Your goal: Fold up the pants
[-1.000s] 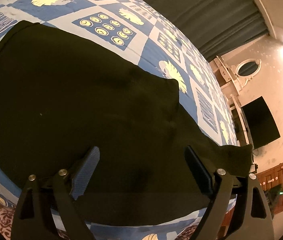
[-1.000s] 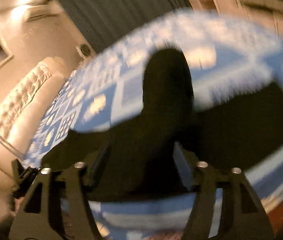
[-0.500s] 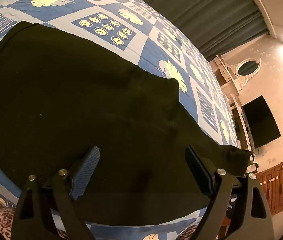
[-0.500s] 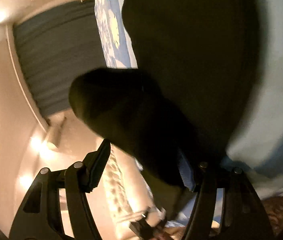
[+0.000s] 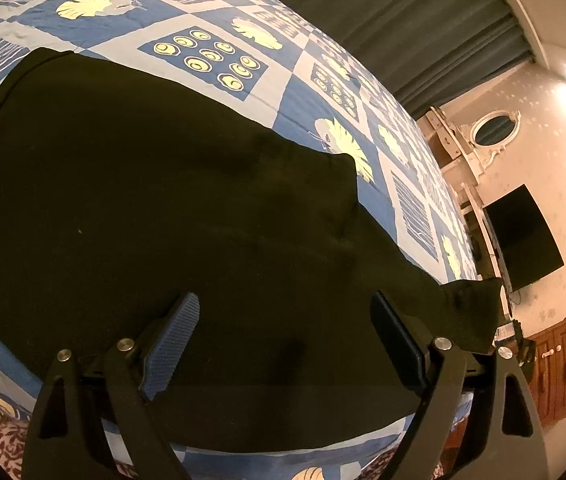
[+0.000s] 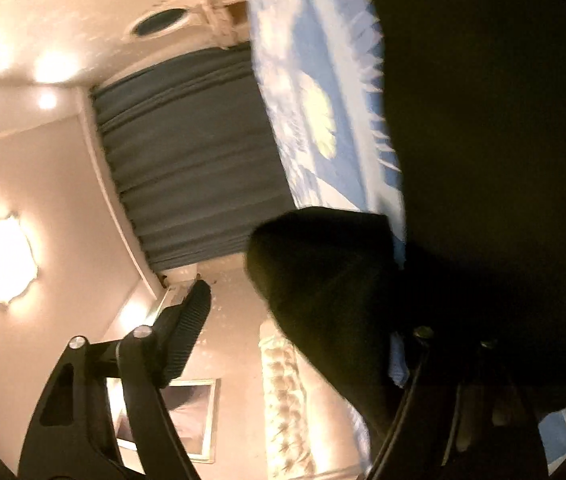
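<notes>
Patterned bedspread, black pants spread flat

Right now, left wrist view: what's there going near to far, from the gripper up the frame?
Left gripper → black pants → blue patterned bedspread → dark curtain.

Black pants cover the bed's near edge; patterned cover toward the far edge lies bare. A raised fold fills the right tongs' closing gap.
</notes>
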`<state>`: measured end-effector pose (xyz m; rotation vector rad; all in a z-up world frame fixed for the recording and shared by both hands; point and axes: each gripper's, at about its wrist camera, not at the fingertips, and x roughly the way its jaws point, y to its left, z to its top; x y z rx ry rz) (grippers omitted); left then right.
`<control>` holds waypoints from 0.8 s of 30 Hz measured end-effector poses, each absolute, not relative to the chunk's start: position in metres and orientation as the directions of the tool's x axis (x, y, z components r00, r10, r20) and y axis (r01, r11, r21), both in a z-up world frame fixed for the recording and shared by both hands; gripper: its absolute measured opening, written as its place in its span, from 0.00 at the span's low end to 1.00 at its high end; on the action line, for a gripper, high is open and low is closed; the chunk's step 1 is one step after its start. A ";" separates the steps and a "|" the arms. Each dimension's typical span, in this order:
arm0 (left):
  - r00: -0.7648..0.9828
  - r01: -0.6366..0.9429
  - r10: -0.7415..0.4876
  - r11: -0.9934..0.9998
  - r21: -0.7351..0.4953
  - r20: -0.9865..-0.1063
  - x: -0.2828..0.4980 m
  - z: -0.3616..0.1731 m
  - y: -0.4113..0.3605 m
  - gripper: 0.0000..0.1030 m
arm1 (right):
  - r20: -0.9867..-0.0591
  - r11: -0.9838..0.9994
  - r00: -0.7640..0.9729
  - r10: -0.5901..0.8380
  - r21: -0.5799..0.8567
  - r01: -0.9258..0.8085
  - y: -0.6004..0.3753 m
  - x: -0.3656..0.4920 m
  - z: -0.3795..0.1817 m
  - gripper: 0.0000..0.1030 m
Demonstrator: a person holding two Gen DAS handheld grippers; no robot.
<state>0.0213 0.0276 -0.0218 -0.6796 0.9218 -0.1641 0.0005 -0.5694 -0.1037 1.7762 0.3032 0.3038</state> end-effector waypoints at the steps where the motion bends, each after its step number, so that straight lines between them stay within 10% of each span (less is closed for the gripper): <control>1: 0.609 -0.148 -0.410 0.782 -0.605 -0.679 0.022 -0.022 0.028 0.84 | 0.021 -0.171 0.932 0.363 0.984 0.044 -0.566 0.006 -0.100 0.48; 5: 0.609 -0.143 -0.408 0.787 -0.600 -0.681 0.022 -0.022 0.027 0.84 | -0.105 0.147 0.914 0.393 0.988 0.050 -0.565 0.001 -0.052 0.24; 14: 0.610 -0.132 -0.397 0.802 -0.583 -0.685 0.022 -0.024 0.026 0.84 | -0.392 0.690 0.851 0.349 0.722 0.050 -0.530 -0.024 0.028 0.23; 19: 0.611 -0.129 -0.395 0.805 -0.579 -0.686 0.022 -0.024 0.025 0.84 | -0.493 0.640 0.722 0.485 0.763 0.091 -0.528 -0.028 0.001 0.53; 24: 0.613 -0.117 -0.381 0.823 -0.557 -0.692 0.022 -0.023 0.022 0.84 | -0.473 0.597 0.688 0.551 0.799 0.071 -0.545 -0.051 -0.003 0.54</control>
